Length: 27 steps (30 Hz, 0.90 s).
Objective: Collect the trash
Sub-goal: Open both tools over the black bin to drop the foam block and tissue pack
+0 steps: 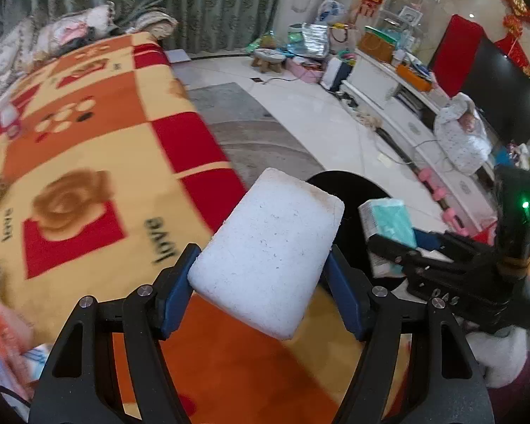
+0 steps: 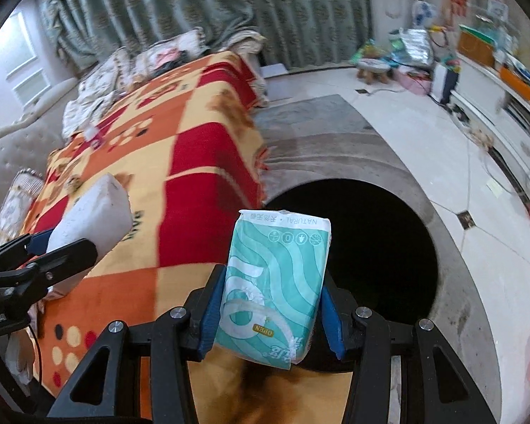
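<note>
My left gripper (image 1: 261, 282) is shut on a white foam block (image 1: 268, 254) and holds it above the blanket's edge; the block also shows in the right wrist view (image 2: 92, 215). My right gripper (image 2: 268, 304) is shut on a teal and white tissue pack (image 2: 275, 286), held over the rim of a black round bin (image 2: 371, 247). In the left wrist view the tissue pack (image 1: 388, 226) and the right gripper (image 1: 399, 247) sit to the right of the block, with the bin (image 1: 349, 194) behind them.
A red, orange and yellow blanket (image 1: 88, 162) covers a sofa on the left, with loose packets (image 1: 7, 332) at its near end. A grey rug (image 2: 335, 141) lies under the bin. A white TV cabinet (image 1: 406, 113) and floor clutter (image 1: 300, 53) stand at the right and back.
</note>
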### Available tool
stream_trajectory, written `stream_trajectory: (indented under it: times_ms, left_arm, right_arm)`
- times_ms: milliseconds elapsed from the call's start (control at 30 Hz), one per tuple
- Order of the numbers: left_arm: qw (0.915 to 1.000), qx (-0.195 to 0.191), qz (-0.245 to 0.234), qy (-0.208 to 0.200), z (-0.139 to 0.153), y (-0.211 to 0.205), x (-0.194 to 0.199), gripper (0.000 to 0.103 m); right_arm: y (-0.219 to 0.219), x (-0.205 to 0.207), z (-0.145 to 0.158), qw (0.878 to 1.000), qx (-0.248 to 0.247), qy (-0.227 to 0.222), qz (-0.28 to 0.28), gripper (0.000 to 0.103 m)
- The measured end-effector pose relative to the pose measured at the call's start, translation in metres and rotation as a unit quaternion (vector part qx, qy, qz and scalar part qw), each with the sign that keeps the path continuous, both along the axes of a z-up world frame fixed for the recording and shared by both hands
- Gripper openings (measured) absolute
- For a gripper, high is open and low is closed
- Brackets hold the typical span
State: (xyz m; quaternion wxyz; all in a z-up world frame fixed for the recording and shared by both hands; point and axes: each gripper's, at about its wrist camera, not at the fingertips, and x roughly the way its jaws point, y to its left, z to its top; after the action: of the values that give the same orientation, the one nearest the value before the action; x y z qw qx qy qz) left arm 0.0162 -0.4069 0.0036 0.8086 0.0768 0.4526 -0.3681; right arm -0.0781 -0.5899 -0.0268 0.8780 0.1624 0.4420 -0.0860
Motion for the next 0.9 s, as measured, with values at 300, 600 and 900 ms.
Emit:
stream_trajectory:
  times_ms: [300,600,900]
  left_arm:
    - [0.9926,-0.071,-0.029,0.095,-0.020,-0.041,0.018,0.072]
    - [0.9843,-0.106,-0.051,0.132,-0.019,-0.047,0.016,0.075]
    - [0.9894,-0.082,-0.048,0.110,-0.023,-0.040,0.015,0.076]
  right_arm:
    - [-0.042,-0.009,-0.016,0.999,0.010,0.011,-0.047,0.051]
    - [-0.049,-0.017,-0.011,0.998,0.017,-0.001,-0.062,0.073]
    - [-0.046,-0.016,0.004,0.998,0.012,-0.023,-0.063,0.073]
